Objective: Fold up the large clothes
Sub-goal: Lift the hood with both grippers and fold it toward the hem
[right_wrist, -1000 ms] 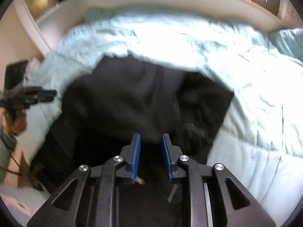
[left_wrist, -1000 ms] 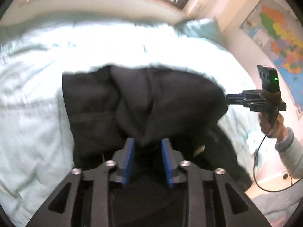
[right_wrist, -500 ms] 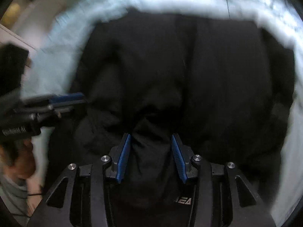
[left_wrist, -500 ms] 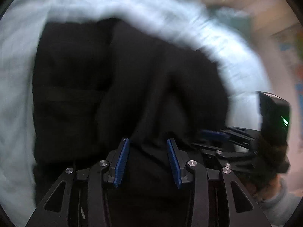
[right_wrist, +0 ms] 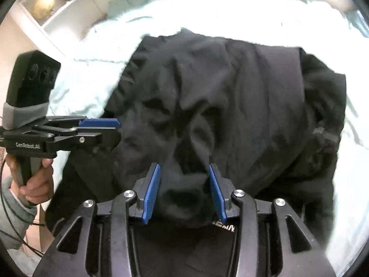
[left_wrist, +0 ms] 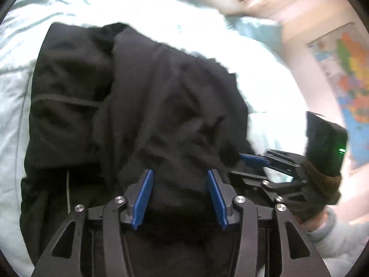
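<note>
A large black garment (left_wrist: 143,97) lies bunched on a pale blue duvet (left_wrist: 20,106); it also fills the right wrist view (right_wrist: 230,106). My left gripper (left_wrist: 180,177) hovers over the garment's near edge with its blue pads wide apart, fabric lying loose between them. My right gripper (right_wrist: 183,173) is open too, jaws spread over a fold of the black fabric. The right gripper also shows at the garment's right edge in the left wrist view (left_wrist: 253,161). The left gripper shows at the garment's left edge in the right wrist view (right_wrist: 101,127).
The duvet (right_wrist: 230,16) covers a bed under a window. A pillow (left_wrist: 256,30) lies at the far right. A wall map (left_wrist: 346,83) hangs on the right. A white shelf unit (right_wrist: 57,7) stands to the left of the bed.
Both grippers have opened from pinching the black fabric and let it drop. The garment now lies more folded over on the bed, and both grippers have come closer together.
</note>
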Tool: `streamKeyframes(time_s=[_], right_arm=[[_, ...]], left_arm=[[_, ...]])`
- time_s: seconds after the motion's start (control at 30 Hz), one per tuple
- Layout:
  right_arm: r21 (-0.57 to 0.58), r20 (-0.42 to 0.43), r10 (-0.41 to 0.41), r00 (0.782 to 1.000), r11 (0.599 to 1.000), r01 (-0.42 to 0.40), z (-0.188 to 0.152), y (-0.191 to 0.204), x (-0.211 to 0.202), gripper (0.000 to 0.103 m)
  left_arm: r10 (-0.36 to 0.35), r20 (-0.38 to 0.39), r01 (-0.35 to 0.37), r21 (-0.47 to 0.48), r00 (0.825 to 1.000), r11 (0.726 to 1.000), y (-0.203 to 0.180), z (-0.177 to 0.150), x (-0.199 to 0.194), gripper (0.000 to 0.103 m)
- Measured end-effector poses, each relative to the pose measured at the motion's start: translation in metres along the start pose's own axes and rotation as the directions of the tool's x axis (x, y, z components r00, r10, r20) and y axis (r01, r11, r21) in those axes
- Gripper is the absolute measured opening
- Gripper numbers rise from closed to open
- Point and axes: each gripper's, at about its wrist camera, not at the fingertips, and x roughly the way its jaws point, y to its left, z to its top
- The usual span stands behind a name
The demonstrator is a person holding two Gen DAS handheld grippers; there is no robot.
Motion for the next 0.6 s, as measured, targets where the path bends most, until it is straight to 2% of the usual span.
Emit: streamKeyframes(time_s=[0.03, 0.07, 0.13, 0.17, 0.27, 0.43, 0.6], right_arm=[[0.028, -0.050, -0.025, 0.998, 0.999, 0.026, -0.002, -0.005, 0.021, 0.046], [0.060, -0.092, -0.018, 0.996, 0.998, 0.024, -0.006, -0.017, 0.037, 0.046], [0.108, -0.113, 0.004, 0.994, 0.994, 0.008, -0.007, -0.026, 0.057, 0.045], [0.126, -0.111, 0.011, 0.994, 0.992, 0.003, -0.006, -0.029, 0.060, 0.045], [0.135, -0.084, 0.015, 0.996, 0.991, -0.004, -0.005, -0.025, 0.039, 0.045], [0.096, -0.013, -0.005, 1.000, 0.995, 0.007, -0.030, -0.018, -0.017, 0.049], [0.189, 0.006, -0.045, 0.999, 0.981, 0.043, -0.080, -0.041, -0.060, 0.050]], left_arm=[[0.062, -0.043, -0.064, -0.035, 0.997, 0.997, 0.008, -0.002, 0.018, 0.050], [0.096, -0.081, -0.102, -0.079, 0.992, 0.992, 0.017, -0.001, 0.034, 0.050], [0.073, -0.107, -0.091, -0.173, 0.992, 0.981, 0.033, -0.005, 0.055, 0.050], [0.071, -0.100, -0.088, -0.180, 0.992, 0.980, 0.033, -0.007, 0.054, 0.050], [0.092, -0.052, -0.099, -0.145, 0.994, 0.984, 0.019, -0.015, 0.029, 0.050], [0.124, 0.014, -0.122, -0.078, 0.992, 0.989, 0.004, -0.047, -0.031, 0.050], [0.207, 0.061, -0.193, -0.181, 0.976, 0.964, 0.035, -0.092, -0.100, 0.050]])
